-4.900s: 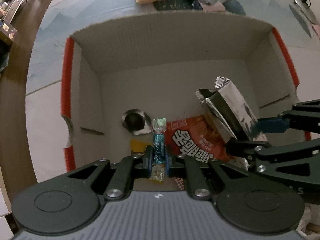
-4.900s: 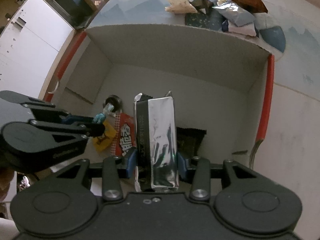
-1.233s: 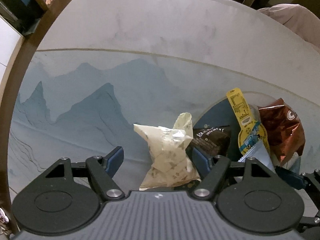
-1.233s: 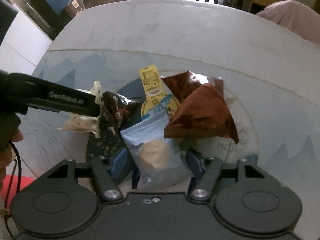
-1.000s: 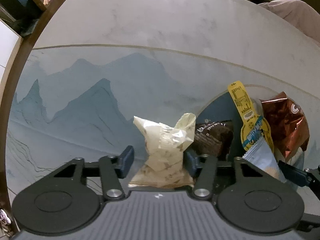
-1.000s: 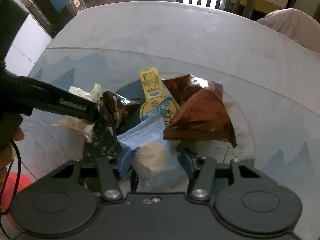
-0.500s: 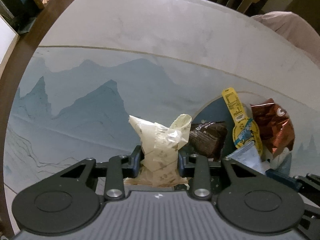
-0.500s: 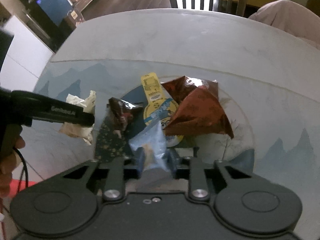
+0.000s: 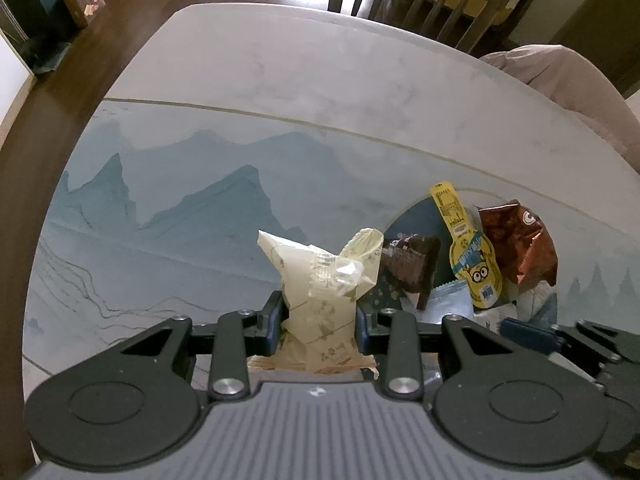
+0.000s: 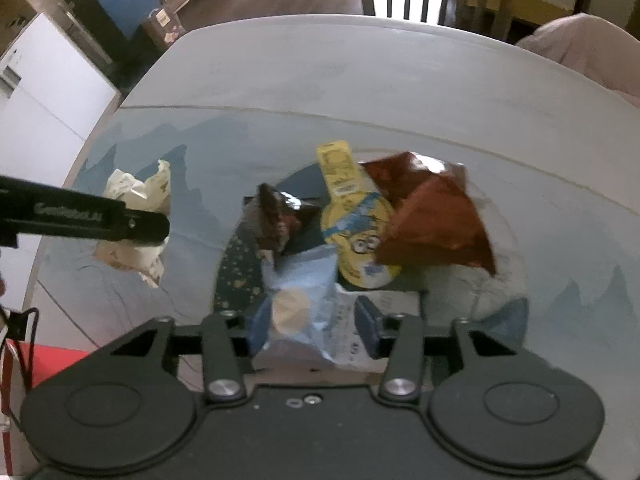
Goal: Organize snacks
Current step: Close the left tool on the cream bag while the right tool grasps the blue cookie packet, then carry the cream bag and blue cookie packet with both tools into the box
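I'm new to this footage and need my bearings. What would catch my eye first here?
The left gripper pinches a crumpled cream packet over the mountain-print table. The right gripper, its jaws opening, has a pale blue packet between its fingers. Beyond lie a yellow cartoon packet and a red-brown bag.

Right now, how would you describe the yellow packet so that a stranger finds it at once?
Look at the table with the blue mountain print, then at its dark round patch. The yellow packet lies there between a dark brown wrapper and a reddish-brown bag. It alone is long, bright yellow, with a goggle-eyed cartoon face.
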